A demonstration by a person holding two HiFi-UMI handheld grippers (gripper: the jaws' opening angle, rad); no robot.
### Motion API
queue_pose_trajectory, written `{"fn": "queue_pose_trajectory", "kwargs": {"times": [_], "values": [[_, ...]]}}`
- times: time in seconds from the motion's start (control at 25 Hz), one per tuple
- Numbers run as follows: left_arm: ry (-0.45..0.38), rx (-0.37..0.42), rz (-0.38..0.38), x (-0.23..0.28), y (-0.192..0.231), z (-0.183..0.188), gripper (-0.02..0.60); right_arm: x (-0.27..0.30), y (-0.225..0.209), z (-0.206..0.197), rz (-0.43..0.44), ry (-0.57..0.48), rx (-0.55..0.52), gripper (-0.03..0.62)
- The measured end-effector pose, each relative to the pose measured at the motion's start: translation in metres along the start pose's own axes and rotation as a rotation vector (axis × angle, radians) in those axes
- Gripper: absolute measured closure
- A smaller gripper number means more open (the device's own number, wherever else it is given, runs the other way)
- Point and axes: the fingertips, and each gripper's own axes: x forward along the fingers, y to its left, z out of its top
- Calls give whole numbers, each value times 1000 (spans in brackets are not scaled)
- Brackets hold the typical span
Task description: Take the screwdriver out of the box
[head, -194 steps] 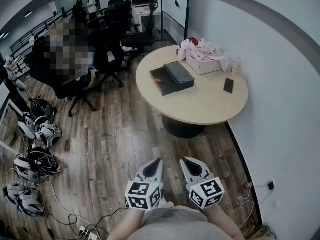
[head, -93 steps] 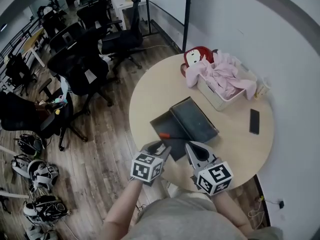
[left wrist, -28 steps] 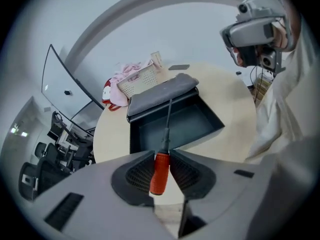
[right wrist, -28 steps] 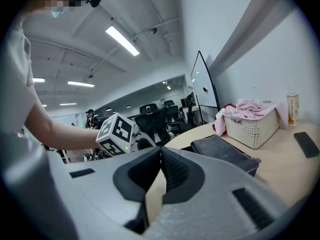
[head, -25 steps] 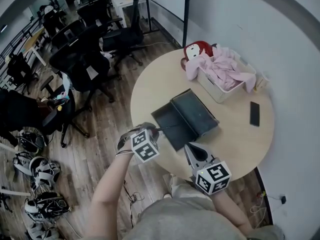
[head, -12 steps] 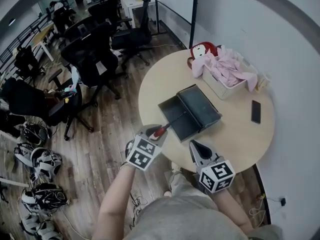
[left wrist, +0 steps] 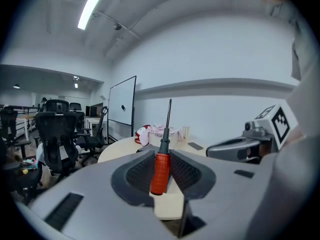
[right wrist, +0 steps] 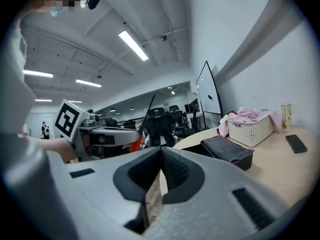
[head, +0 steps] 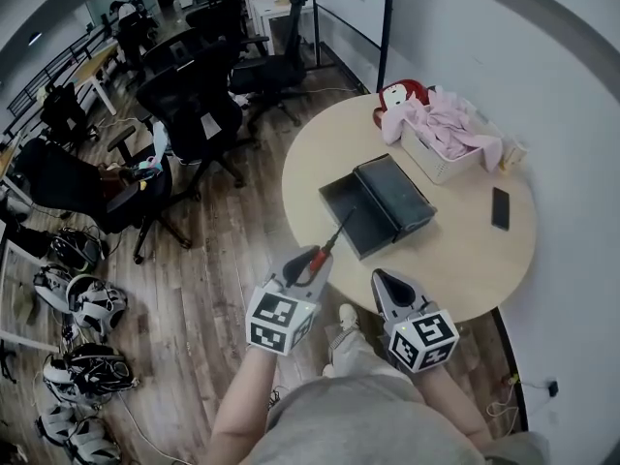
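Note:
A screwdriver (head: 316,257) with a red handle and thin black shaft is clamped by its handle in my left gripper (head: 308,262), held in the air over the floor just short of the round table (head: 455,260). Its shaft points toward the open black box (head: 378,201) on the table. In the left gripper view the screwdriver (left wrist: 160,166) stands upright between the jaws of the left gripper (left wrist: 161,156). My right gripper (head: 386,283) hovers beside it, at the table's near edge, shut and holding nothing. In the right gripper view the box (right wrist: 227,151) lies ahead of the right gripper (right wrist: 161,151).
A white basket of pink clothes (head: 448,136) and a red-haired doll (head: 397,95) sit at the table's far side, a dark phone (head: 500,208) to the right. Black office chairs (head: 194,114) stand at the left. Helmets and cables (head: 77,303) lie on the wooden floor.
My left gripper has lifted the screwdriver out of the box, rolled, and drawn back from the table toward the person. The right gripper has drawn back a little as well.

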Motion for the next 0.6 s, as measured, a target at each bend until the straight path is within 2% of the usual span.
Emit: {"fn": "queue_pose_trajectory", "kwargs": {"times": [0.36,0.6], "values": [[-94,-114,31,-41,-15,-13,495,-13,15,-5,-3,-8,-14,594],[-98,-138,48,-55,-13,-19,495,-18,20,-6,-3,-14,-15,594]]}}
